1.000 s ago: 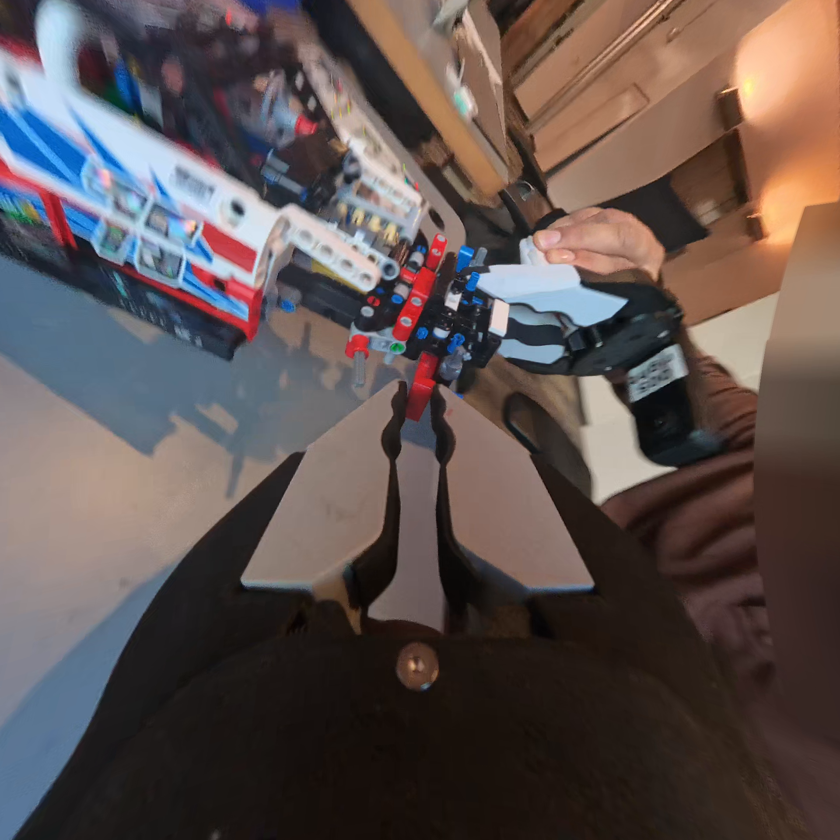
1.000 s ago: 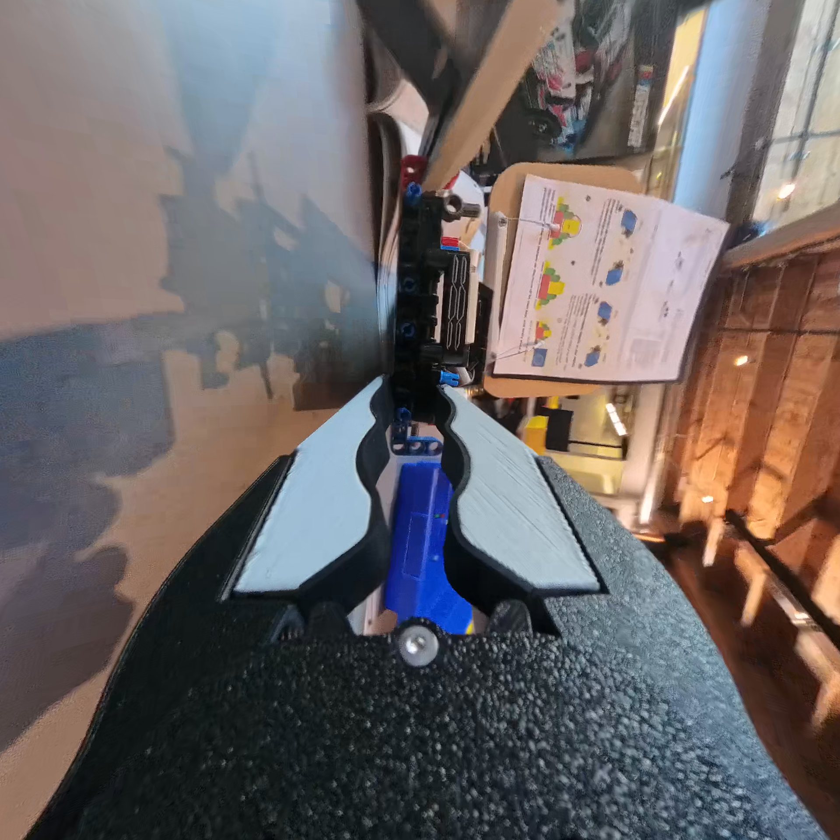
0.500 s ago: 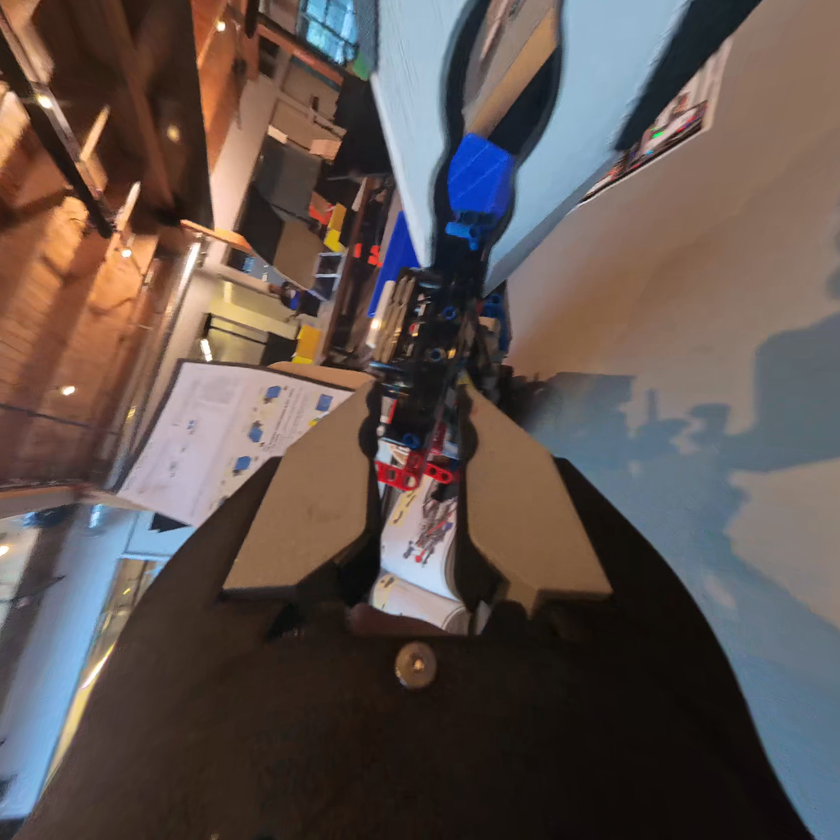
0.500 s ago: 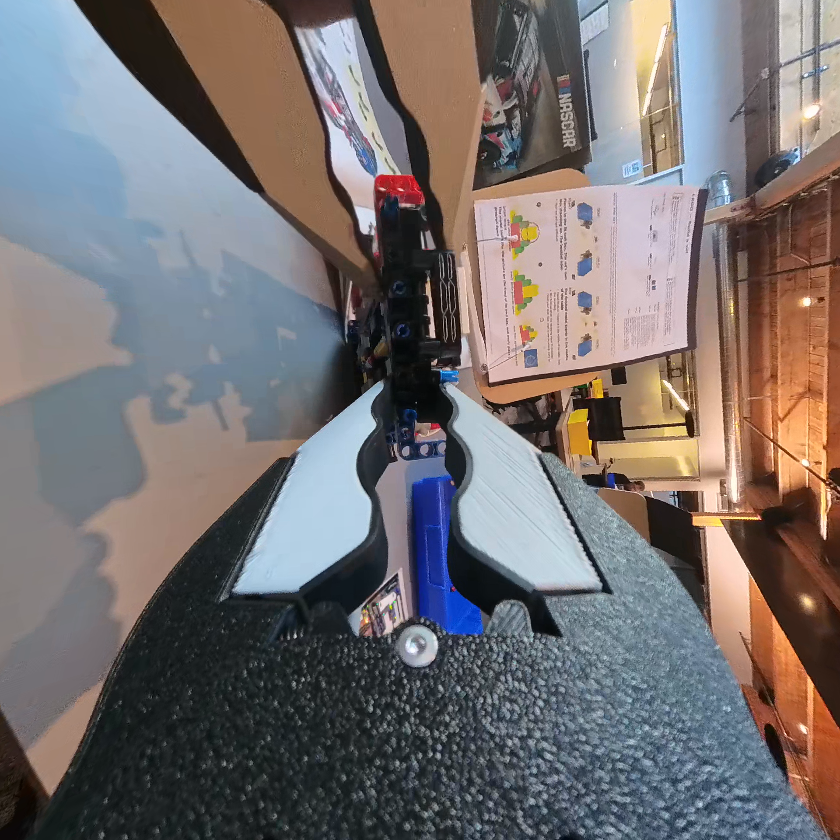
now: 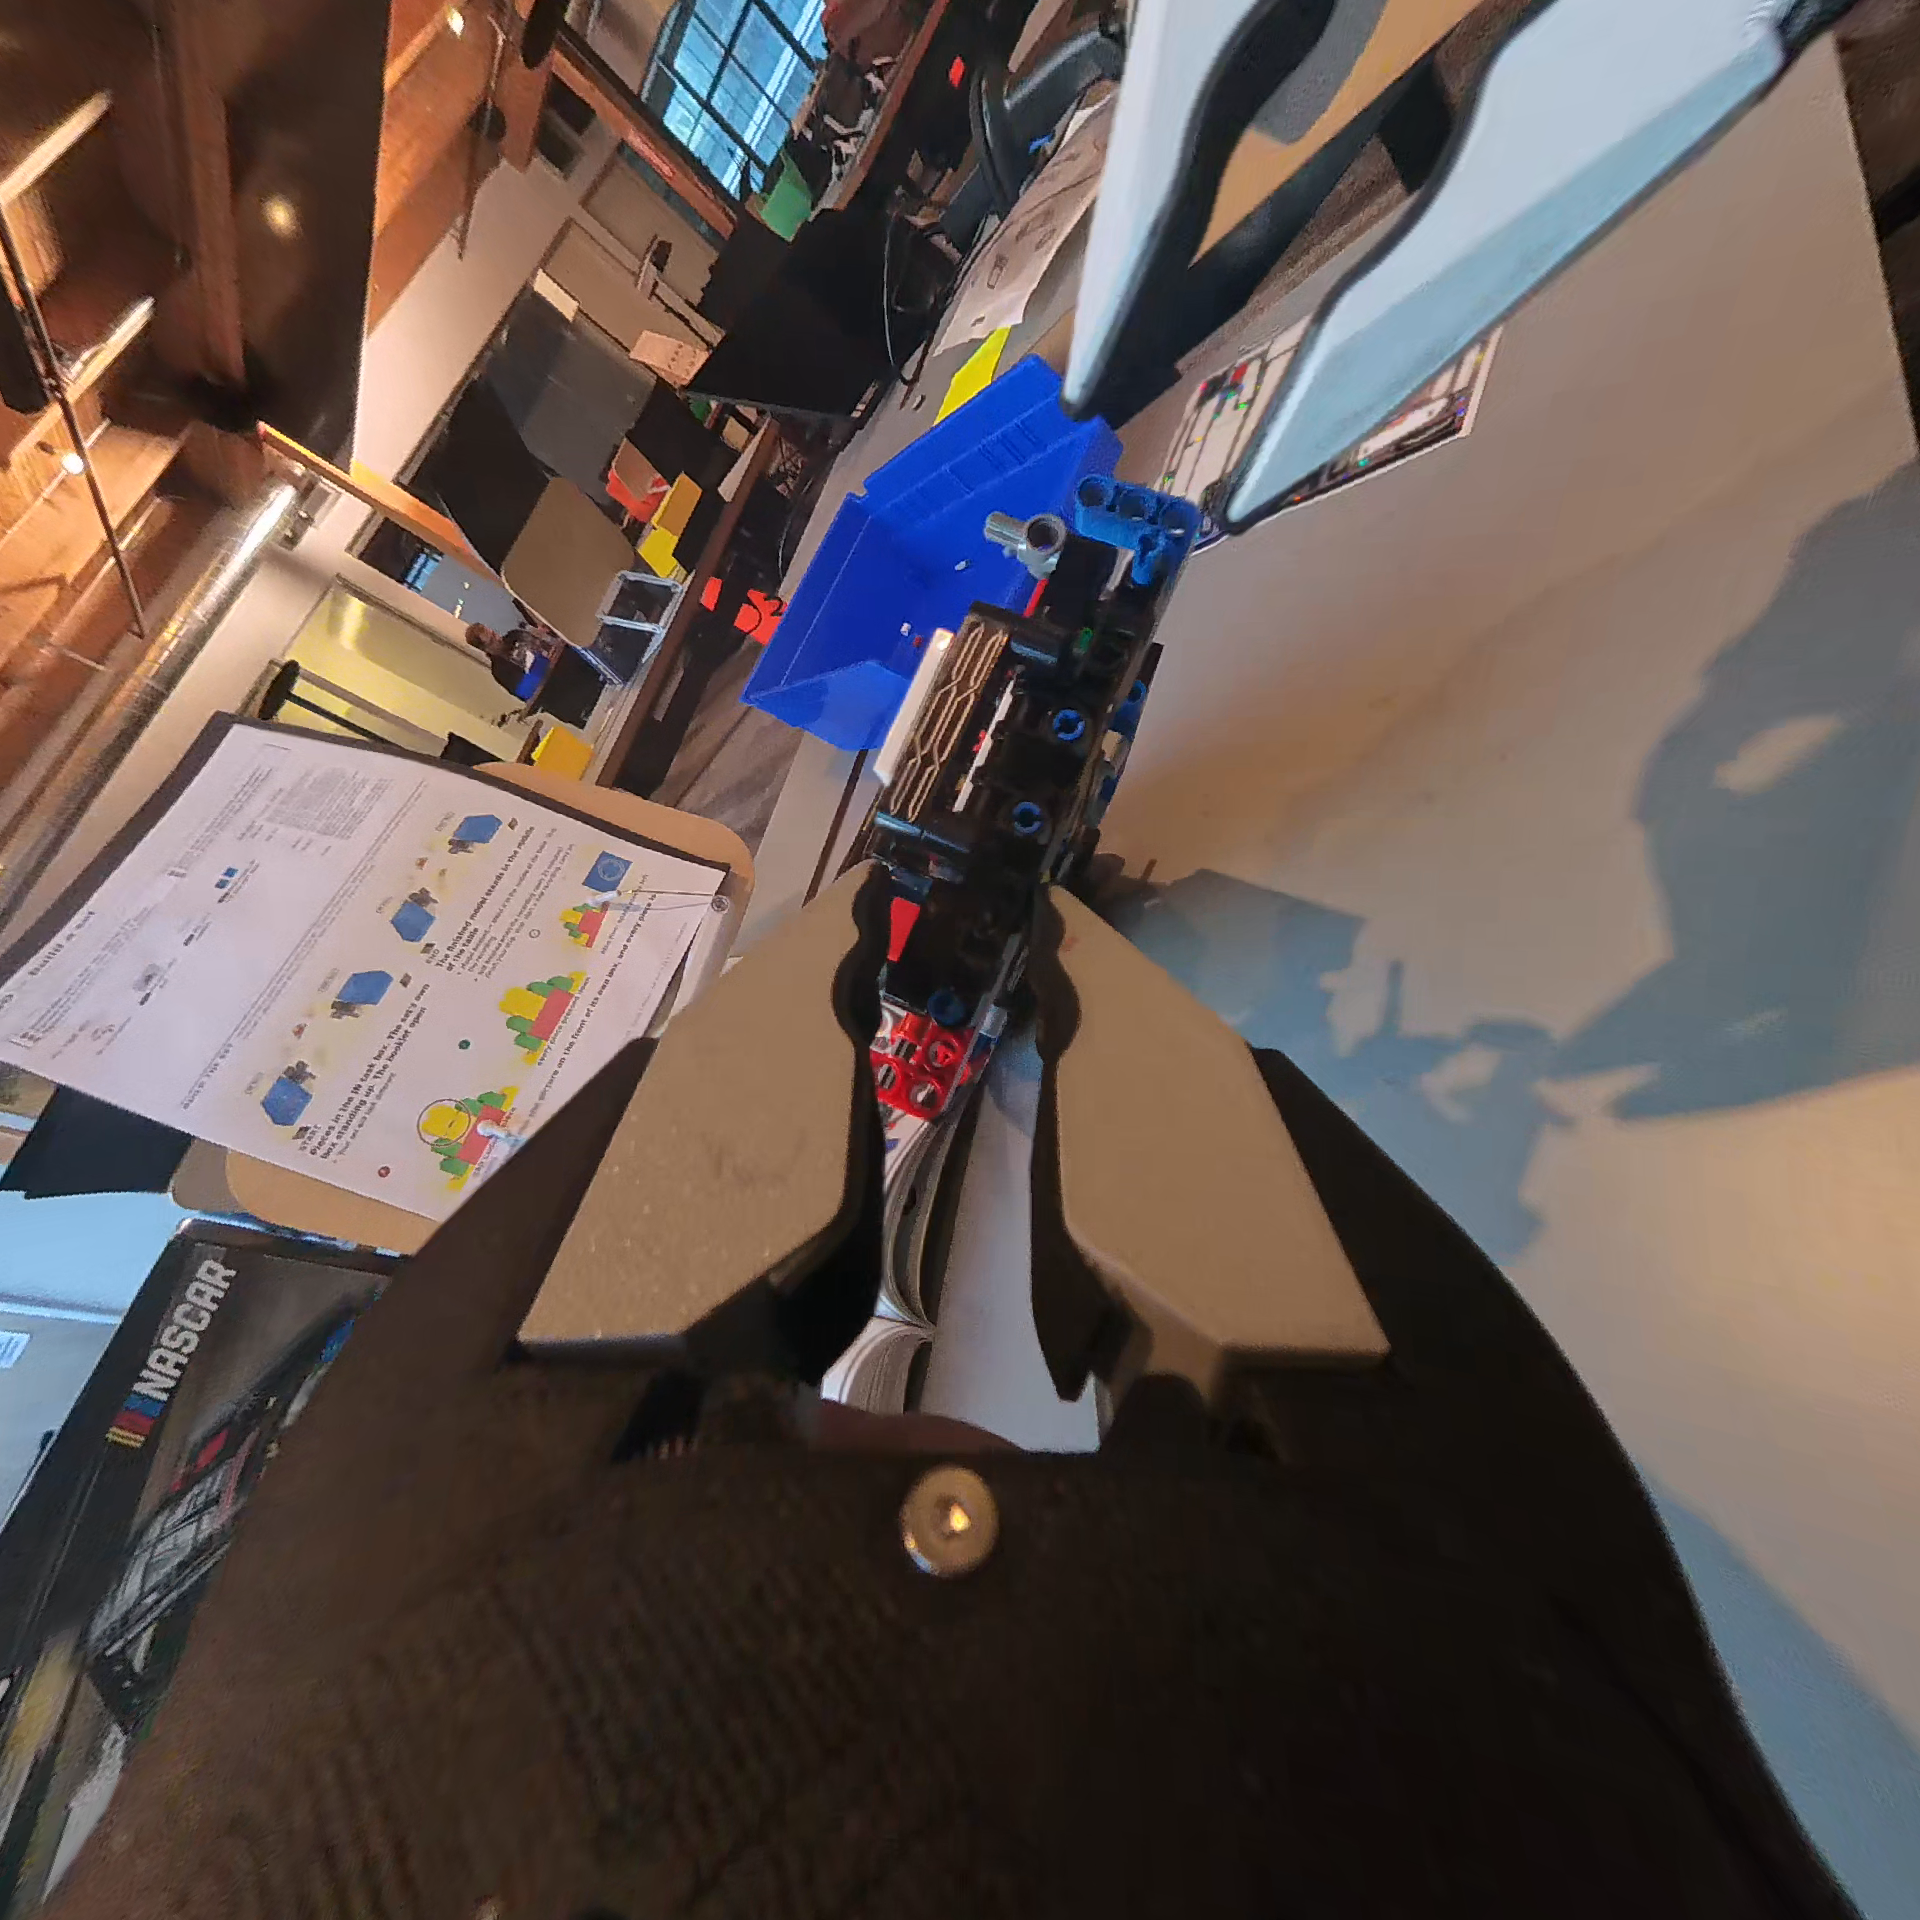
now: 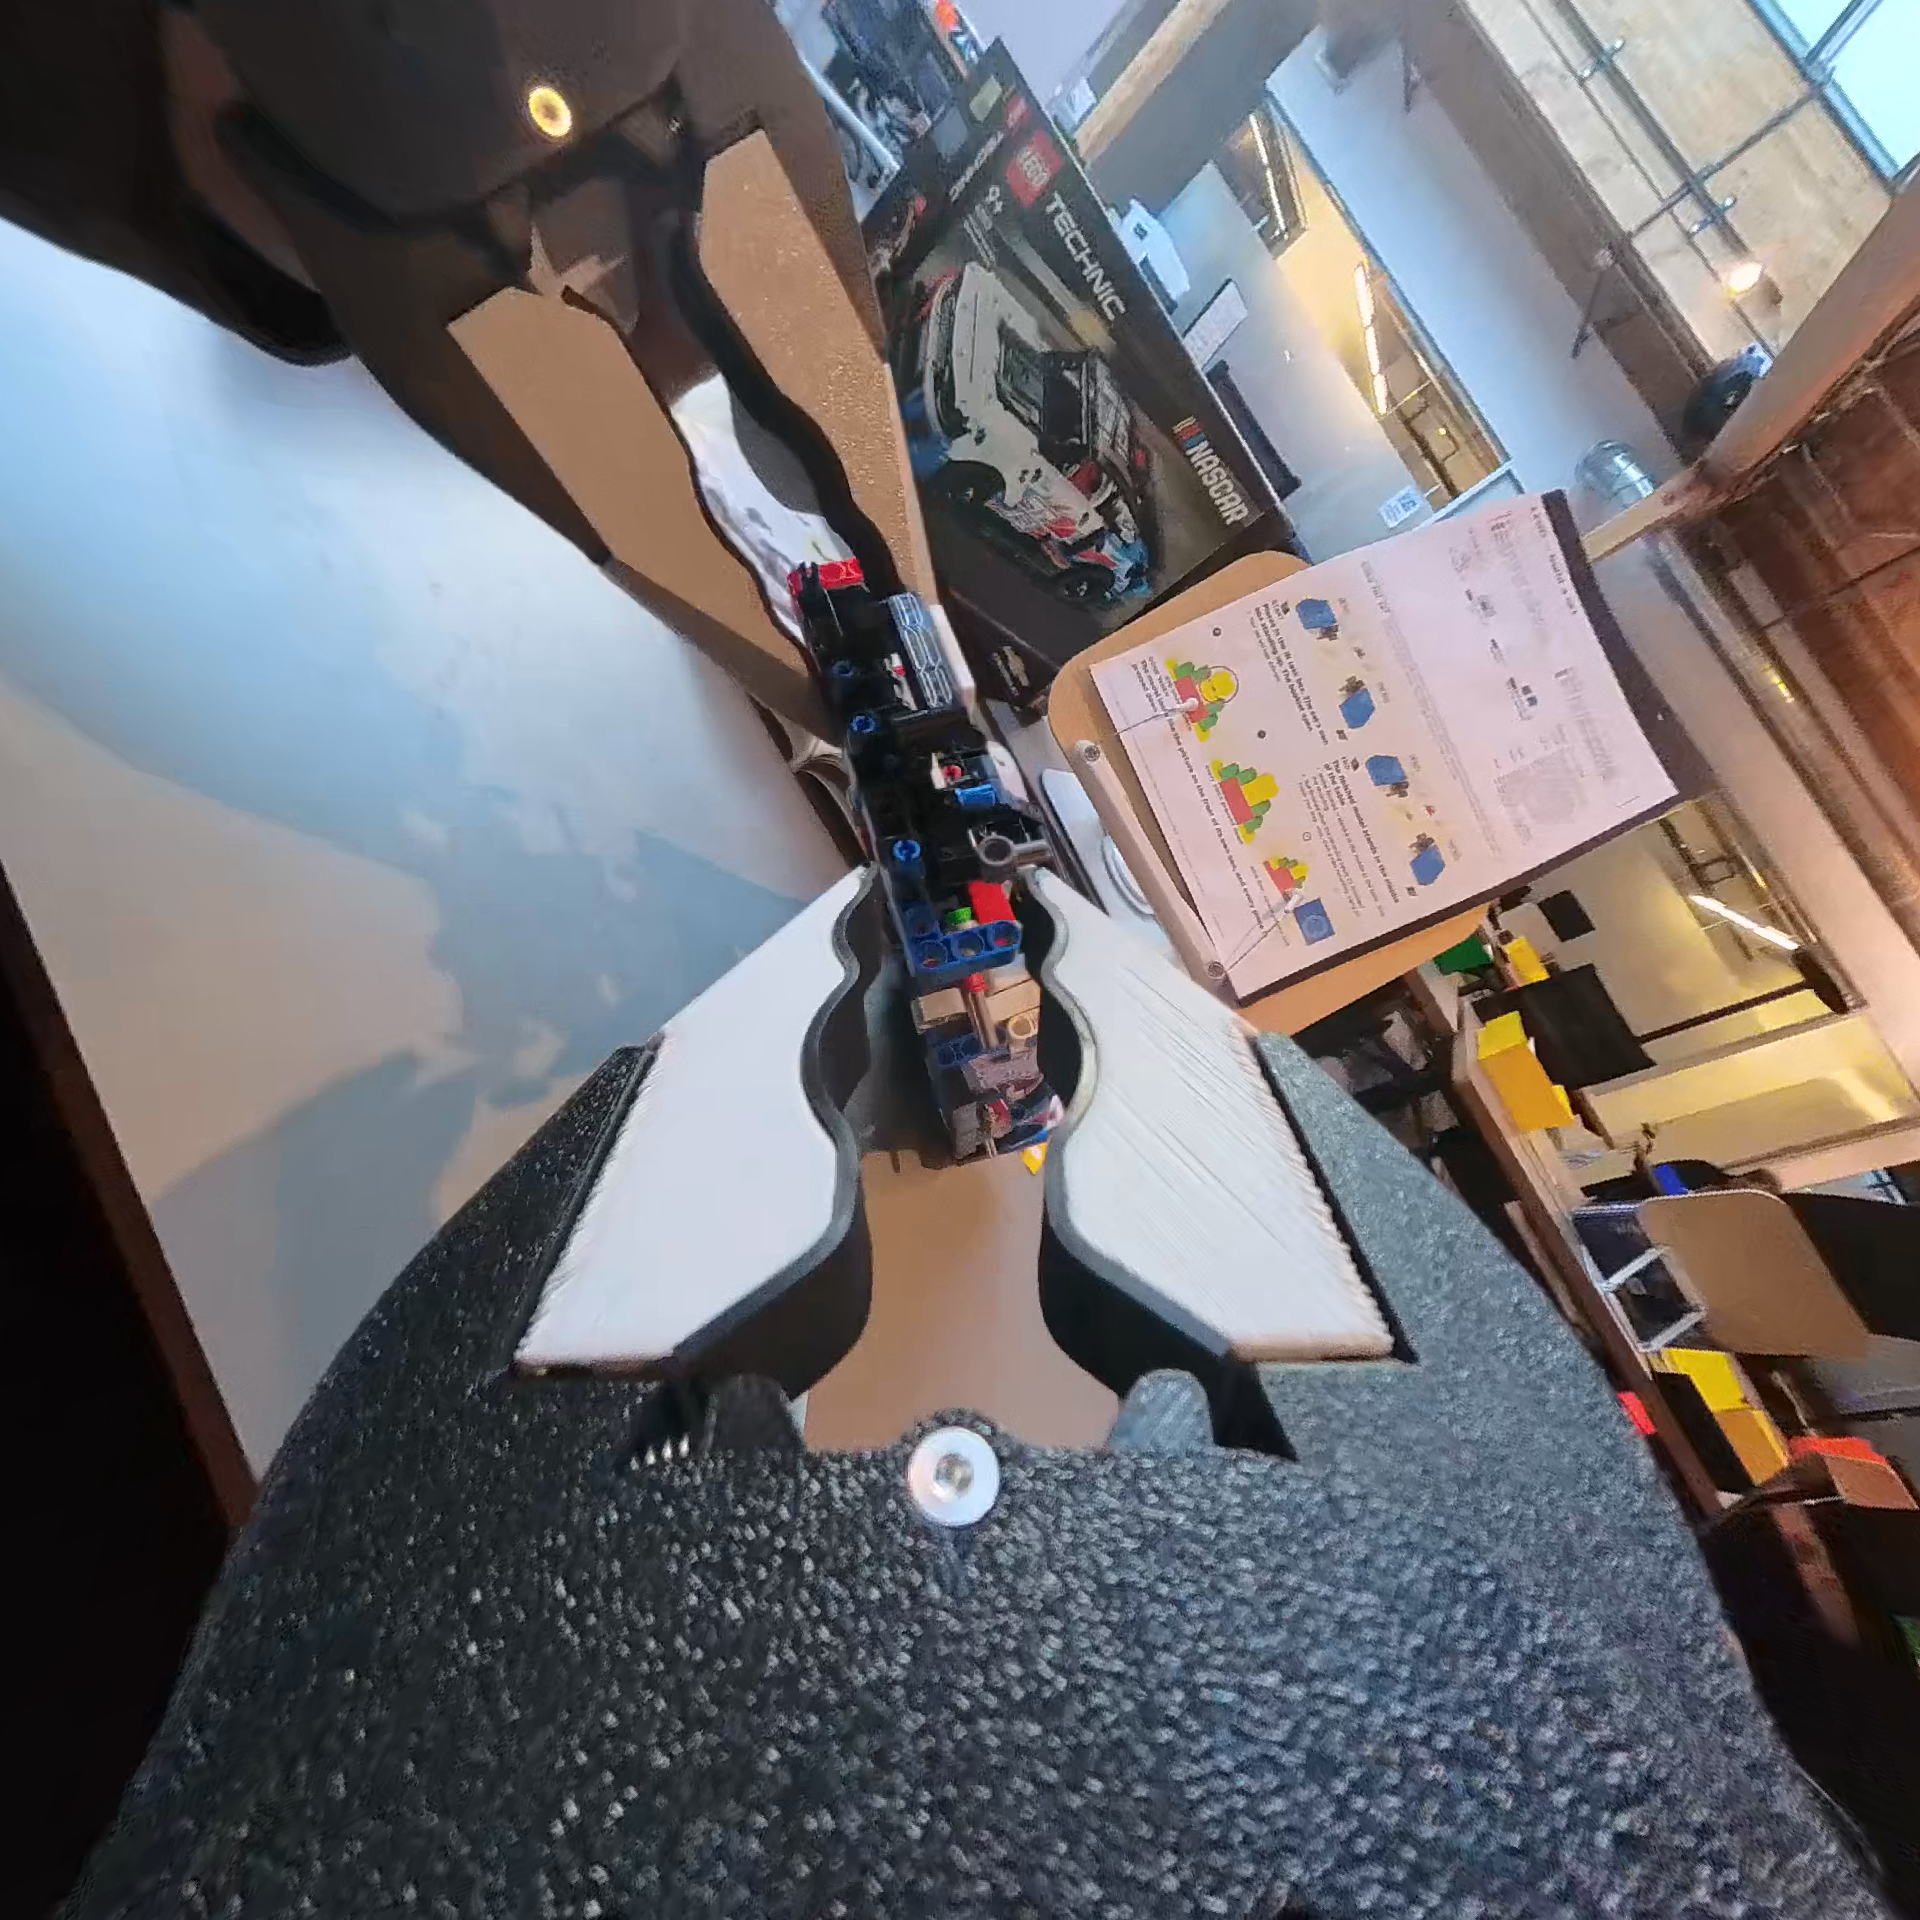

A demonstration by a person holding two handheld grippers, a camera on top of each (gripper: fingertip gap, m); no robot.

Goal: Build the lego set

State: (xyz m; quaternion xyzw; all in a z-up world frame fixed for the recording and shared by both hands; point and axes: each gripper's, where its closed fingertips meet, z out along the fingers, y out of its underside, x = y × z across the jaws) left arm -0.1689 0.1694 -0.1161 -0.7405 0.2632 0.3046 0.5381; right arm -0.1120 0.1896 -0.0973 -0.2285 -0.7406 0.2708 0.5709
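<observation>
Pale tabletop (image 5: 1558,779) ran along one side of both views, patched with blue-grey shadow, and a workshop with shelves and windows lay beyond it. The left gripper (image 5: 951,914) was clamped on the red-tipped end of a long black lego model (image 5: 1013,769), held in the air beside the tabletop. The right gripper (image 6: 956,904) stood at the model's other end, its white fingers (image 6: 727,1122) either side of the blue beam (image 6: 961,945) there; in the left wrist view those fingers were spread apart and clear of the model. A blue bin (image 5: 914,582) sat behind the model. Nearby were an instruction sheet (image 6: 1382,748) on a clipboard and the dark set box (image 6: 1060,416) with a race car pictured on it.
</observation>
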